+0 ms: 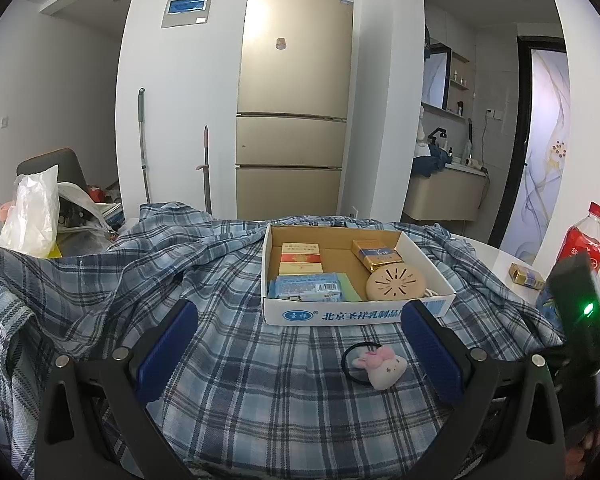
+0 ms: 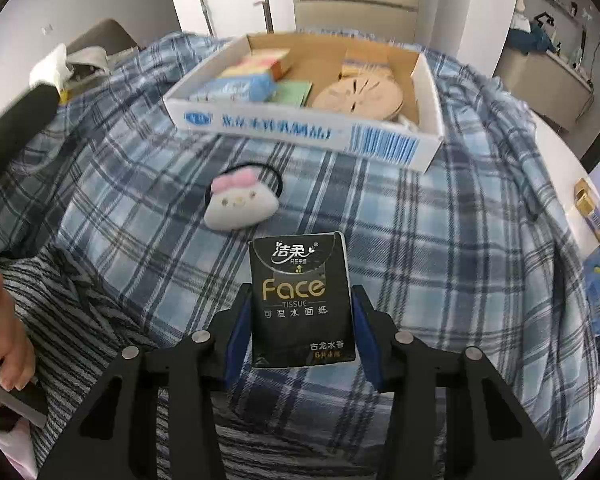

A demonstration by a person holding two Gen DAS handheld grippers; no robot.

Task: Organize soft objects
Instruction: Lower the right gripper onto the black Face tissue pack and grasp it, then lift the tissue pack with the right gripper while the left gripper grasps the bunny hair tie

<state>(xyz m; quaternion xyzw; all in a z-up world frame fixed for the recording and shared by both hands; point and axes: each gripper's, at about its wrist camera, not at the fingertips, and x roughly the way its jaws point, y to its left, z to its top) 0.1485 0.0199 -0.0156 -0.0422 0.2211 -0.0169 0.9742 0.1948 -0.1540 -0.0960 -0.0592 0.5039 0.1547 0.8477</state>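
My right gripper [image 2: 302, 300] is shut on a black tissue pack [image 2: 300, 292] and holds it above the plaid cloth [image 2: 420, 248]. Just beyond it lies a white plush hair tie with a pink bow [image 2: 240, 202], also in the left wrist view [image 1: 382, 364]. A shallow cardboard box [image 2: 300, 132] stands further back, holding a blue wipes pack [image 1: 308, 286], small cartons and a round tan disc [image 1: 396, 282]. My left gripper [image 1: 300, 316] is open and empty, low over the cloth, in front of the box [image 1: 340, 314].
A red soda bottle [image 1: 584, 240] and a small gold box [image 1: 526, 276] stand on the white table at right. A white plastic bag [image 1: 32, 212] and clutter sit at left. A striped cloth [image 2: 80, 320] lies at near left. A fridge [image 1: 296, 92] stands behind.
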